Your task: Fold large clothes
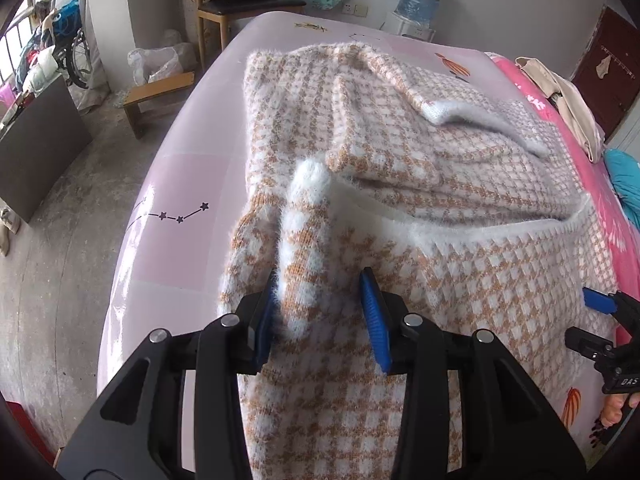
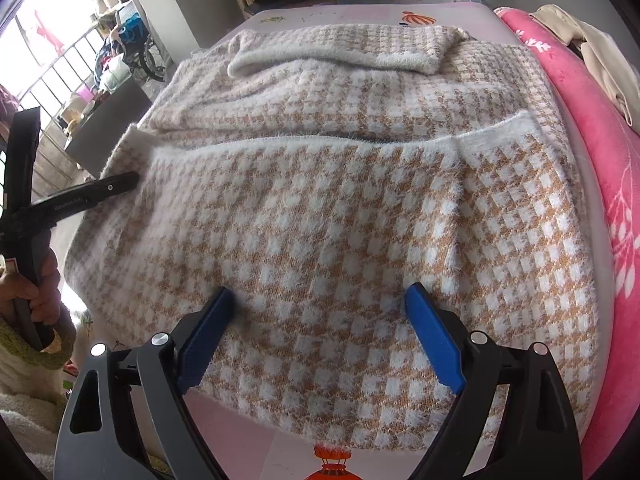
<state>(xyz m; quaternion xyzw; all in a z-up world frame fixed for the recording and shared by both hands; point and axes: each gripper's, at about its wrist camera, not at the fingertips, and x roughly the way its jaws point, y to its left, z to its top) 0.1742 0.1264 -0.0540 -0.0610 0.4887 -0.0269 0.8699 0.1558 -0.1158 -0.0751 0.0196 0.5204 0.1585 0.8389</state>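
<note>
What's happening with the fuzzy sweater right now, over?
Left gripper jaws part open, a raised sweater fold between them. Right gripper jaws wide, empty, over the near hem. Sweater partly folded on the bed. Nothing in the way.

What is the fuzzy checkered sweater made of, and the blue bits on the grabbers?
The sweater looks like soft, fluffy knit yarn, maybe a mohair-like or plush synthetic: fine hairs stand up along its white edges and blur the orange-and-white checks. The blue pads look like hard matte plastic or rubber, with fine ridges on the inner face. Which of the two, I cannot tell.
</note>
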